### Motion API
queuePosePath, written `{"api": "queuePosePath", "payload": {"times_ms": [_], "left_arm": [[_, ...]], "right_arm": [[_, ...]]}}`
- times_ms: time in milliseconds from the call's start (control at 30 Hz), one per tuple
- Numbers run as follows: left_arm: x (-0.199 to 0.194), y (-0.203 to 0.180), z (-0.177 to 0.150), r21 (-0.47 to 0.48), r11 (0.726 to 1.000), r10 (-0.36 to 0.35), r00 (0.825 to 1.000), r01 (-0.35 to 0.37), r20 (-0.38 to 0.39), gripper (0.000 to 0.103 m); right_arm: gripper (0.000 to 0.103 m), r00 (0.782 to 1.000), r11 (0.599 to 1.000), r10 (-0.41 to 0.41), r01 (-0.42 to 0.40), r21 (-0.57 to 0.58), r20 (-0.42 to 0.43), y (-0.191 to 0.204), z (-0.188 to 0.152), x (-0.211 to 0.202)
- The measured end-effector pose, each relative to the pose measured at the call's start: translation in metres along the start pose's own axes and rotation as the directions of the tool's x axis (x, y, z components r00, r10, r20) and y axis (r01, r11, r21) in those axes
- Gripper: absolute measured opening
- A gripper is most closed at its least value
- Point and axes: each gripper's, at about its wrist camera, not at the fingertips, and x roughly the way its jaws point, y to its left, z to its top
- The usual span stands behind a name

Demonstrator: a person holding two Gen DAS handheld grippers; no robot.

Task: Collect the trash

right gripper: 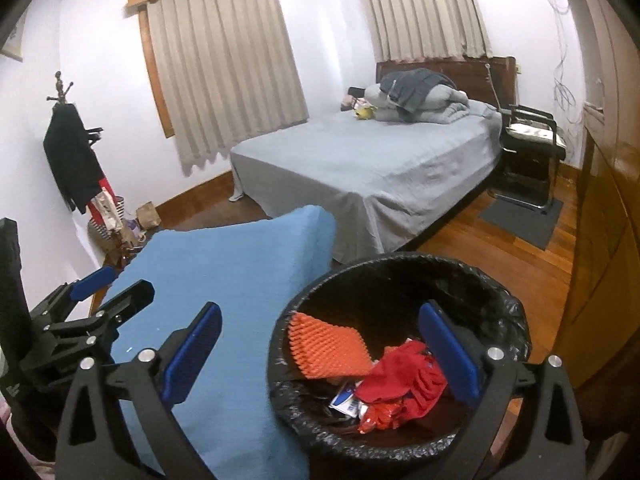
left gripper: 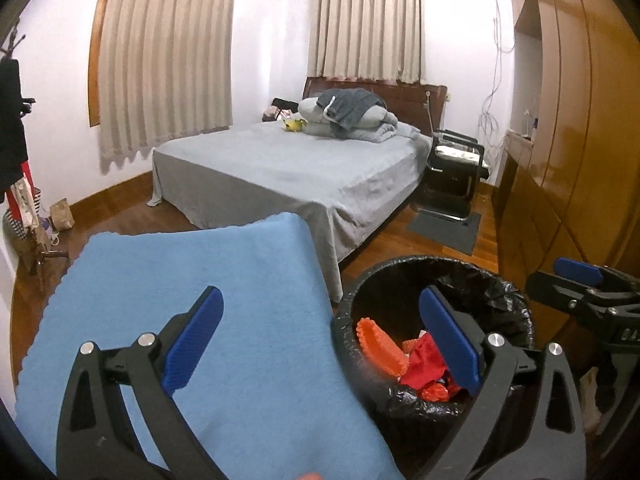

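Observation:
A black bin with a black liner stands beside a surface covered with a blue cloth. Inside lie an orange ridged piece, red crumpled trash and a white-blue wrapper. My left gripper is open and empty, straddling the cloth edge and the bin rim. My right gripper is open and empty over the bin; it also shows at the right edge of the left wrist view. The left gripper shows at the left of the right wrist view.
A bed with a grey sheet and piled bedding stands behind. A black chair on a grey mat is by the wooden wardrobe. A coat stand and bags fill the left corner.

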Motion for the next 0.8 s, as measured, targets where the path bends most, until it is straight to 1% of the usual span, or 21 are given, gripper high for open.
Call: {"api": "queuePosePath", "payload": {"times_ms": [300, 500, 800], "left_arm": [[-0.027, 0.001, 0.003, -0.004, 1.000, 0.021, 0.999, -0.021, 0.038, 0.096], [-0.035, 0.005, 0.002, -0.010, 1.000, 0.022, 0.998, -0.022, 0.055, 0.096], [-0.039, 0.005, 0.003, -0.014, 1.000, 0.027, 0.997, -0.026, 0.066, 0.096]], "right_arm": [[0.097, 1.000, 0.999, 0.017, -0.016, -0.029, 0.018, 0.018, 0.001, -0.011], [0.097, 0.999, 0.999, 0.024, -0.023, -0.046, 0.023, 0.028, 0.001, -0.013], [0.097, 0.999, 0.999, 0.026, -0.025, -0.048, 0.024, 0.030, 0.001, -0.013]]}}
